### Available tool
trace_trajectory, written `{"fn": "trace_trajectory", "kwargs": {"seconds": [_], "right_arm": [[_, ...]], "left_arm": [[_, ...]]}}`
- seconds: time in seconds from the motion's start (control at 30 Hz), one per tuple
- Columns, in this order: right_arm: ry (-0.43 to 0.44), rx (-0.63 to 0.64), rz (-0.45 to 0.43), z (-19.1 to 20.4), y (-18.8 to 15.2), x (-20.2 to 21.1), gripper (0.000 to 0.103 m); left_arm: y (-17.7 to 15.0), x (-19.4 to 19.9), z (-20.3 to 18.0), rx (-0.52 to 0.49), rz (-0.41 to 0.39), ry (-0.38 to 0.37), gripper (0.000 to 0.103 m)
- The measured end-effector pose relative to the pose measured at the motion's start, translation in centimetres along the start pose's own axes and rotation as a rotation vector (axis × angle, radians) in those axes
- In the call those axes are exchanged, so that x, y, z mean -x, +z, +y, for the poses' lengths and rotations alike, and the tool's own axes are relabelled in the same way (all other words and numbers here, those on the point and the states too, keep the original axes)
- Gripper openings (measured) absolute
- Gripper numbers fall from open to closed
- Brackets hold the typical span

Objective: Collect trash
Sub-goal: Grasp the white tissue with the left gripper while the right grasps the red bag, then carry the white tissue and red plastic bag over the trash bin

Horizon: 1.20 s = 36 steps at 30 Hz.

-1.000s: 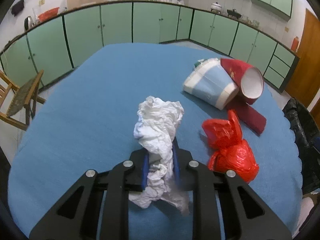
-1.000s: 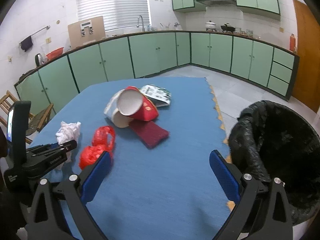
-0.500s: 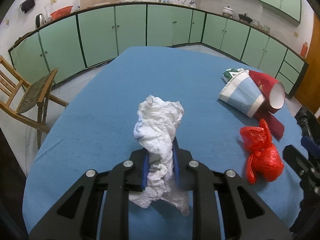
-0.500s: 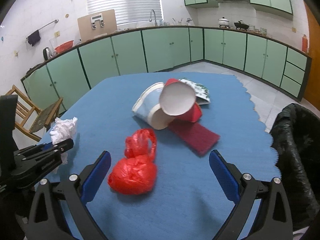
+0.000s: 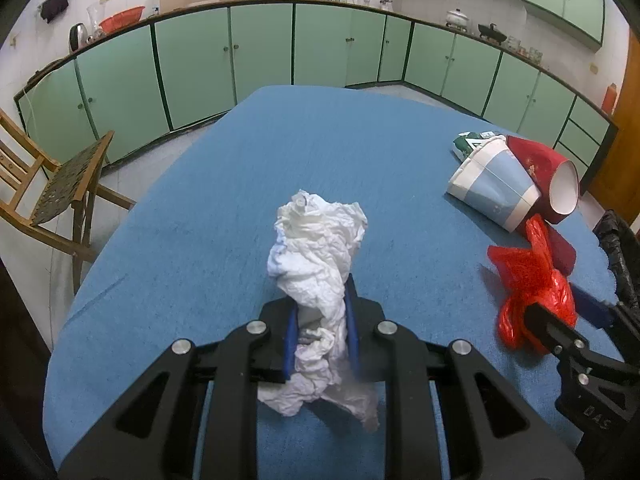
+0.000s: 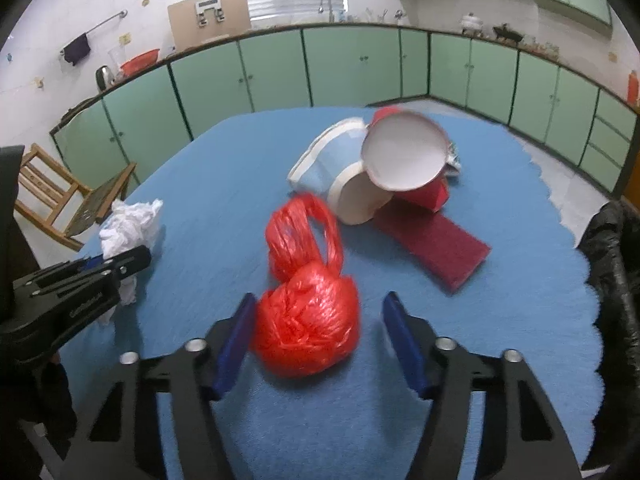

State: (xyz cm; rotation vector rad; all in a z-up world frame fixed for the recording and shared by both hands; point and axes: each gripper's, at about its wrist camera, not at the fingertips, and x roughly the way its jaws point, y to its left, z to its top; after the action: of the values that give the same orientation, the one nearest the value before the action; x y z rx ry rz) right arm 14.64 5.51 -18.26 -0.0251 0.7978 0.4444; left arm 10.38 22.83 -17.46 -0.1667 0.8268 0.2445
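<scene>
Left wrist view: left gripper (image 5: 320, 332) angled down over blue table (image 5: 200, 216), jaws clamped on crumpled white tissue (image 5: 316, 264), wad held clear above cloth. Right gripper (image 5: 560, 312) enters at right edge, straddling red plastic bag (image 5: 528, 280).

Right wrist view: right gripper (image 6: 320, 340) tilted down, low over table, jaws closing with red bag between 2 blue pads (image 6: 236, 344); left pad touching, right pad still apart. 2 tipped paper cups (image 6: 360, 176) and dark red pad (image 6: 436, 240) beyond bag. Black bin bag (image 6: 616, 280) at right table edge.

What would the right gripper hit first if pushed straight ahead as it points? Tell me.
The red plastic bag. It already sits between the closing jaws of the right gripper, with the right-hand pad apparently still clear of it. Beyond the bag lies blue tablecloth, then probably the paper cups.
</scene>
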Motion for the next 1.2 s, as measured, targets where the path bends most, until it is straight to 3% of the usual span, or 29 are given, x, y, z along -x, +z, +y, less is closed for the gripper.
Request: {"fn": "trace_trajectory", "kwargs": {"seconds": [0.03, 0.17, 0.6, 1.2], "right_arm": [[0.019, -0.003, 0.014, 0.1, 0.0, -0.2, 0.046], [0.043, -0.006, 0.015, 0.1, 0.1, 0.1, 0.042], [0.028, -0.032, -0.086, -2.1, 1.3, 5.0, 0.042], [-0.077, -0.094, -0.209, -8.6, 2.5, 12.5, 0.042]], "left_arm": [[0.0, 0.0, -0.1, -0.003, -0.001, 0.0, 0.019], [0.1, 0.1, 0.0, -0.012, -0.008, 0.0, 0.019], [0.2, 2.5, -2.4, -0.037, -0.06, -0.032, 0.019], [2.4, 6.7, -11.7, -0.134, -0.164, -0.2, 0.019]]}}
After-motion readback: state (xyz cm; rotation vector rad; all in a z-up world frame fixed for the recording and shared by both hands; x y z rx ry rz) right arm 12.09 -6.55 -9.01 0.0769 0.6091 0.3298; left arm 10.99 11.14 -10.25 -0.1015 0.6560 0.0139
